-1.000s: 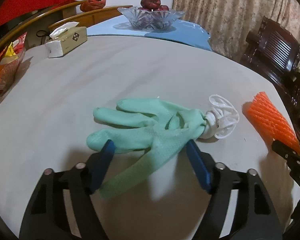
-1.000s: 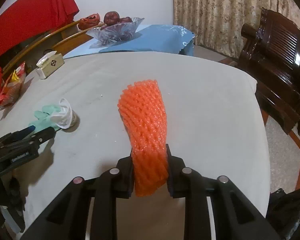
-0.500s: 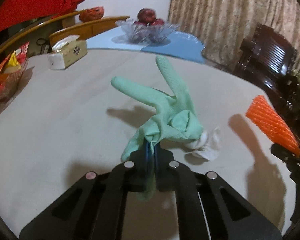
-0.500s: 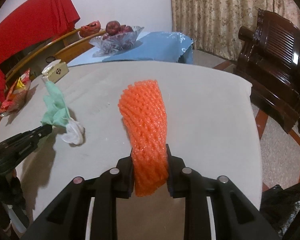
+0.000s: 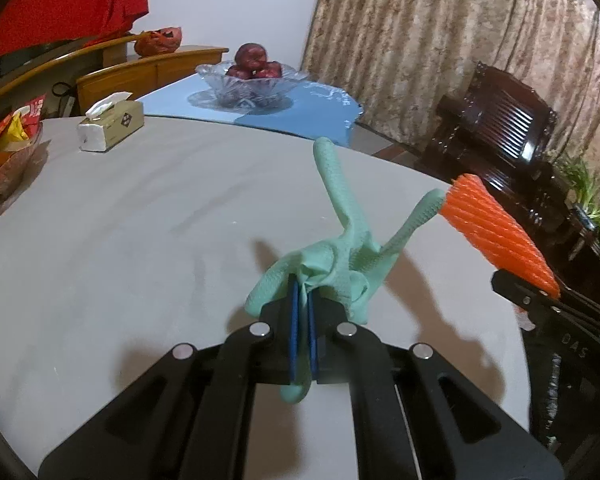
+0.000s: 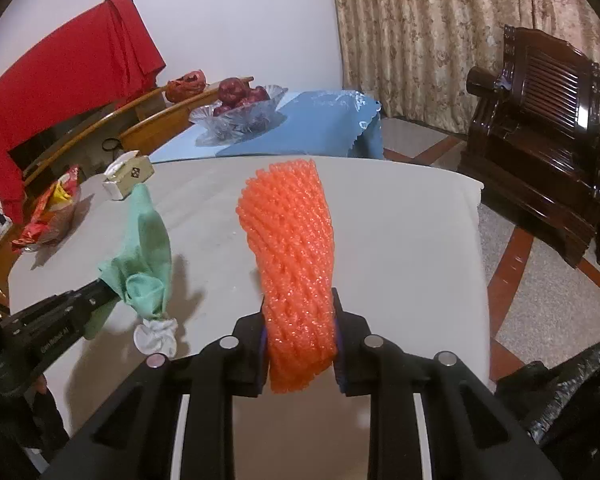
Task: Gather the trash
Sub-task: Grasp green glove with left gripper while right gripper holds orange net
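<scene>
The left gripper has its blue-padded jaws pressed together on the crumpled mint-green knitted work glove, a fold of fabric pinched between the pads; the glove hangs clear of the pale grey round counter, two of its fingers sticking up toward 12 and 1 o'clock, one fingertip dangling below the jaws; in the right wrist view a white crumpled paper wad hangs from the glove's cuff at 8 o'clock, just above the counter. The right gripper has its jaws partly closed, clamped on the lower end of the orange foam mesh fruit sleeve, which stands up from them toward 12 o'clock, lifted off the counter. At the far edge, toward 10 o'clock, sits a tan tissue box; beyond it, at 12 o'clock, a clear glass bowl of dark red fruit rests on a blue cloth.
</scene>
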A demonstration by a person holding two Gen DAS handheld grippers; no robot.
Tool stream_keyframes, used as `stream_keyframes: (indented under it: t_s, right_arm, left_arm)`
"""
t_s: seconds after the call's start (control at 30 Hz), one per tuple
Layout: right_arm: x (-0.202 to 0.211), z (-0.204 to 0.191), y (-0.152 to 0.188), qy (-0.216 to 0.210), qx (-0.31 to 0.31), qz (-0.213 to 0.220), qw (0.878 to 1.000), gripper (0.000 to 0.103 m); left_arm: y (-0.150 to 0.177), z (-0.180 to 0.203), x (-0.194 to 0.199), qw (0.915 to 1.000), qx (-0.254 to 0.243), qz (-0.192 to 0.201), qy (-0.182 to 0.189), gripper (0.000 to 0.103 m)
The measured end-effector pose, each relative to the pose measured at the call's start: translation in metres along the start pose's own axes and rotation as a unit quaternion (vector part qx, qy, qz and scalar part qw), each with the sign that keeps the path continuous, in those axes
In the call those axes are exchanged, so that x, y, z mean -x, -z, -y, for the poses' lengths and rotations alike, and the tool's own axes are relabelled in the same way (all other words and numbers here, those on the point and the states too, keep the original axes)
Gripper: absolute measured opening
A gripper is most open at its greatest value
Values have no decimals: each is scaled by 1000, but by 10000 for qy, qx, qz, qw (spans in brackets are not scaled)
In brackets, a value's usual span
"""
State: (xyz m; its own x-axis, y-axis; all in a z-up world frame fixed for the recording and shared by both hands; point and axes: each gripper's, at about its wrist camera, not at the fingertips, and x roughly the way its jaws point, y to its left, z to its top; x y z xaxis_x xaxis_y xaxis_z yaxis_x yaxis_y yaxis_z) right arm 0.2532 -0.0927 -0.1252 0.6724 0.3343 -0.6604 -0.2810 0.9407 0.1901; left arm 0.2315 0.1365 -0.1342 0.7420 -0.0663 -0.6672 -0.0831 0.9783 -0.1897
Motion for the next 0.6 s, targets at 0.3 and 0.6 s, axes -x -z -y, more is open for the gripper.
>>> stream_keyframes:
  t_s: [0.3,0.6]
  right_arm:
    - [36,2,4,-116,-12,179,9998,25]
    - [78,8,5,-126,-22,392,9991,25]
  left_arm:
    - [3,25,30,9996,-111,95,248,3]
    - [10,51,59,9986,-305,219,385,3]
